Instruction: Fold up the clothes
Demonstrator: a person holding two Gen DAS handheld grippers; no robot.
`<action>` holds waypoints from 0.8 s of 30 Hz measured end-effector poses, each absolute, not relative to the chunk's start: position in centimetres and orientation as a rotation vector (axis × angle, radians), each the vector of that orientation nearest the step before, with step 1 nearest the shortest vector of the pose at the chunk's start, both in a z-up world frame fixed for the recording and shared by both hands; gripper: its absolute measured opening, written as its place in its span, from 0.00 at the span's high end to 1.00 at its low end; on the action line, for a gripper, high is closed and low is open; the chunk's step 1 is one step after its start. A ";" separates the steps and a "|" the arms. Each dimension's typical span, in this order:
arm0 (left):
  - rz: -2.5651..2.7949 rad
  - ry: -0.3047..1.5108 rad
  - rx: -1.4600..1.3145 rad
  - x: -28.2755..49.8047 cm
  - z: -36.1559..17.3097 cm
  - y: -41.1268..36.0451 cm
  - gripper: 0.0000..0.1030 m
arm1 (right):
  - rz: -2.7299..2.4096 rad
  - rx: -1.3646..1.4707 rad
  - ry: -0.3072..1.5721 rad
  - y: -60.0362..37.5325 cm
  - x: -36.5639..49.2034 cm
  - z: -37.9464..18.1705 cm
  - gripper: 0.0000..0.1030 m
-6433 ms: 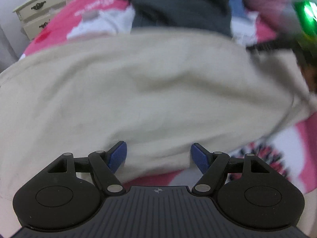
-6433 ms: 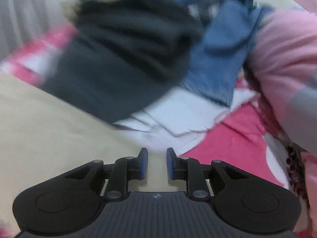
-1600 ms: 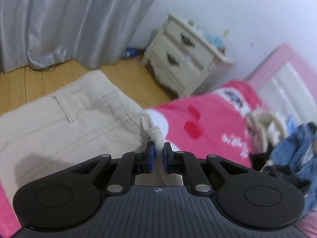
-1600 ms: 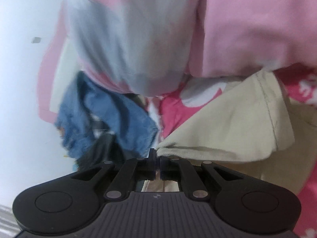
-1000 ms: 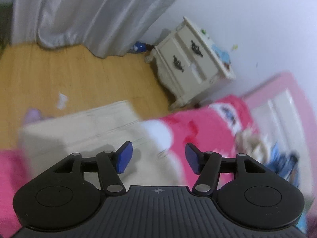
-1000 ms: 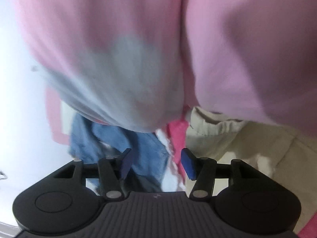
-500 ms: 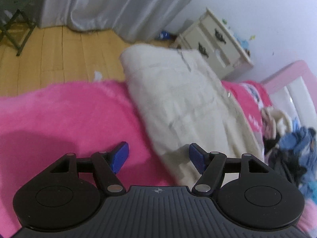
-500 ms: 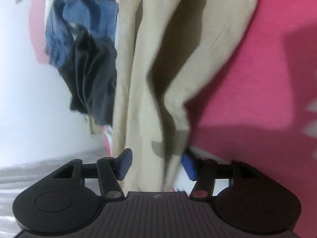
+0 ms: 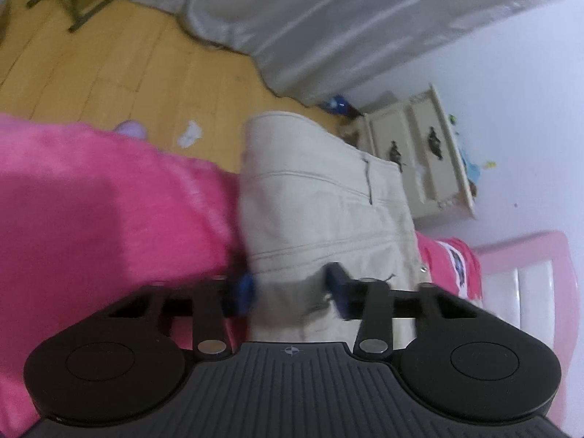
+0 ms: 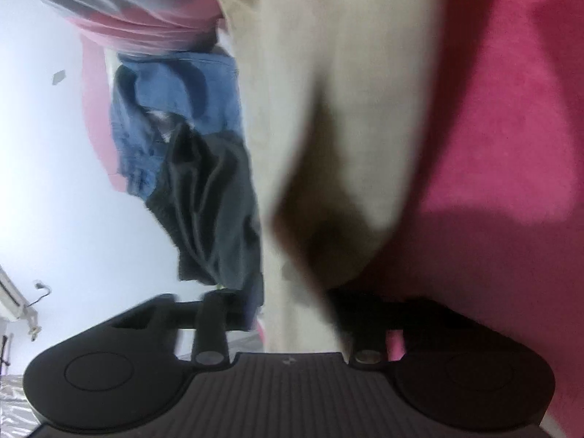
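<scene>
The beige trousers (image 9: 321,204) lie folded on the pink blanket (image 9: 109,211), running up the middle of the left wrist frame toward the cream nightstand (image 9: 419,168) at upper right. The left hand-held gripper (image 9: 292,292) has its jaws spread wide, the trouser edge lying between them, not pinched. In the right wrist frame the right hand-held gripper (image 10: 292,306) is also spread apart around the beige cloth (image 10: 346,109); its fingertips are blurred. Blue and dark clothes (image 10: 189,153) pile at centre left.

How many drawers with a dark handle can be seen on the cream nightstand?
2: one drawer nearer the beige trousers, the other drawer beside it toward the wall. More may be hidden.
</scene>
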State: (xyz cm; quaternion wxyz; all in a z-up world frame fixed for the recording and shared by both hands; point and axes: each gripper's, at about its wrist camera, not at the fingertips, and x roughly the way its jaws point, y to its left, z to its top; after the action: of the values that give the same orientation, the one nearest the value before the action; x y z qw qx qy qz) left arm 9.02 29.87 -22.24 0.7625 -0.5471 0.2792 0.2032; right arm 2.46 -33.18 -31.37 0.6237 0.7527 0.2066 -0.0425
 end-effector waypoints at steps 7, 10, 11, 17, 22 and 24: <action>0.459 0.634 -1.048 9.5 -18.9 28.6 0.86 | -0.119 1.685 0.522 -33.3 1.0 -29.7 0.94; 0.420 0.634 -0.985 9.0 -16.2 28.1 0.87 | -0.096 1.652 0.528 -33.6 -0.1 -27.9 0.94; 0.406 0.632 -0.980 8.3 -15.4 28.0 0.88 | -0.088 1.643 0.531 -33.8 -0.4 -27.3 0.94; 0.419 0.672 -0.905 0.7 -12.8 27.0 0.88 | -0.044 1.594 0.565 -35.8 -4.7 -24.4 0.94; 0.454 0.762 -0.860 -8.7 -13.2 27.1 0.88 | -0.077 1.545 0.667 -37.2 -9.7 -23.1 0.94; 0.483 0.815 -0.874 -11.8 -14.3 27.2 0.87 | -0.103 1.536 0.709 -37.6 -12.8 -23.4 0.94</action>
State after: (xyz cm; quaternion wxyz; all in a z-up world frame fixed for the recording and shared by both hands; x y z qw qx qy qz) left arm -11.83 27.16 -14.31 0.7993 -0.4076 0.3800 0.2249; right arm -12.78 -37.62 -23.42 0.6621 0.6792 0.3134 -0.0457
